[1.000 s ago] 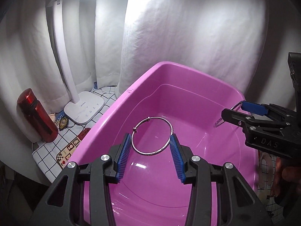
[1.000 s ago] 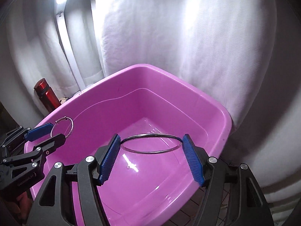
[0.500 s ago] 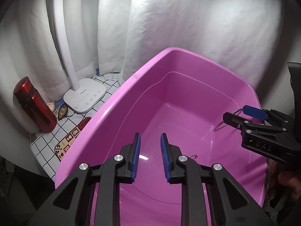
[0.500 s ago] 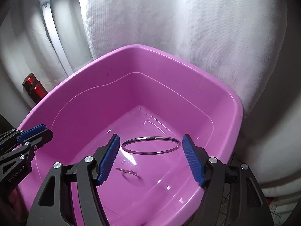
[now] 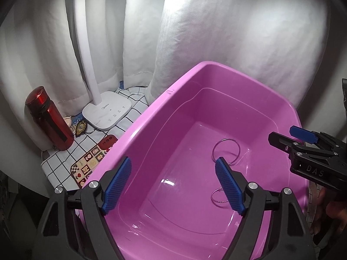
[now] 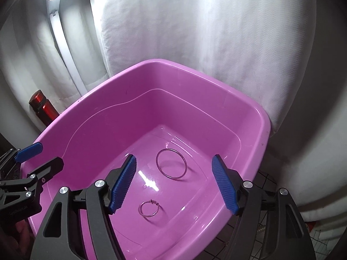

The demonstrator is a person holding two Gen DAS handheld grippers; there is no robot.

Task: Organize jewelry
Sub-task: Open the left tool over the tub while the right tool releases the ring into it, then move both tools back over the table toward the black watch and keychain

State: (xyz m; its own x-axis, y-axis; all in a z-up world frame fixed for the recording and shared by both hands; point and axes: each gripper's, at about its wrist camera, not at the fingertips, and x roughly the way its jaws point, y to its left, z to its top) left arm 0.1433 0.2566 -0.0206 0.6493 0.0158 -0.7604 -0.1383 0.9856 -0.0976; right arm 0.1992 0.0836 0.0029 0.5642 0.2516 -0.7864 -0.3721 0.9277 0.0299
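Right wrist view: I see my right gripper (image 6: 173, 184) with jaws spread wide and holding nothing, above the pink tub (image 6: 263, 125). Both items lie flat on the tub floor, apart: the large bangle (image 6: 171, 164) and the small bangle (image 6: 149, 208) nearer me. My left gripper (image 5: 173, 184) is likewise wide open and unloaded.

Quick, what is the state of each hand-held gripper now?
Left hand-held gripper: open, holding nothing.
Right hand-held gripper: open, holding nothing.
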